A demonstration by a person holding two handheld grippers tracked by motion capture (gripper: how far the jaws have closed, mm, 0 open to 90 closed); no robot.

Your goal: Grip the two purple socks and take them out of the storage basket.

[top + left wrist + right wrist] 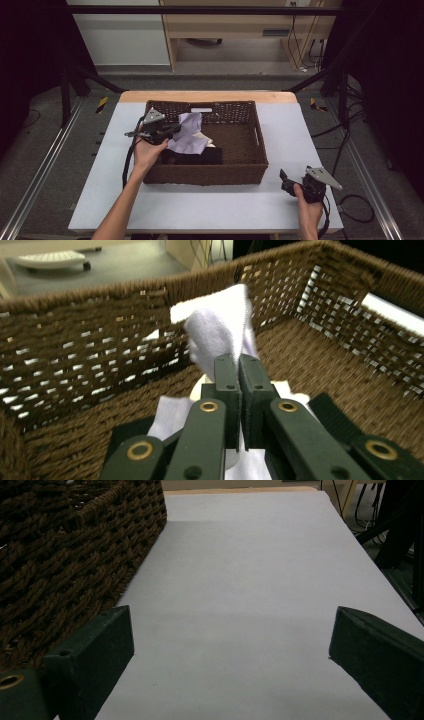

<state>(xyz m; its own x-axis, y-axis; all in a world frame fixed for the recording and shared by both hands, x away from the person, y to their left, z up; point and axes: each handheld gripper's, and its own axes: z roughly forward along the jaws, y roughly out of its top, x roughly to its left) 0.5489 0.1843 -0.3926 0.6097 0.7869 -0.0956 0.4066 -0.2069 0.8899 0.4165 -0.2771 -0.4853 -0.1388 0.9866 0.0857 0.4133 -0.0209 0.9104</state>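
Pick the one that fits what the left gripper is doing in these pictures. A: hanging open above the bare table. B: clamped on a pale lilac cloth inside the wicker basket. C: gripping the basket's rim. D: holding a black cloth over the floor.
B: in the left gripper view the left gripper has its jaws pressed together on the pale lilac cloth, with the wicker basket walls around it.

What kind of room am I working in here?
Probably a lab or recording rig, not a home: black frame bars ring the white table, loose cables lie on the grey floor, and plain wooden furniture stands behind.
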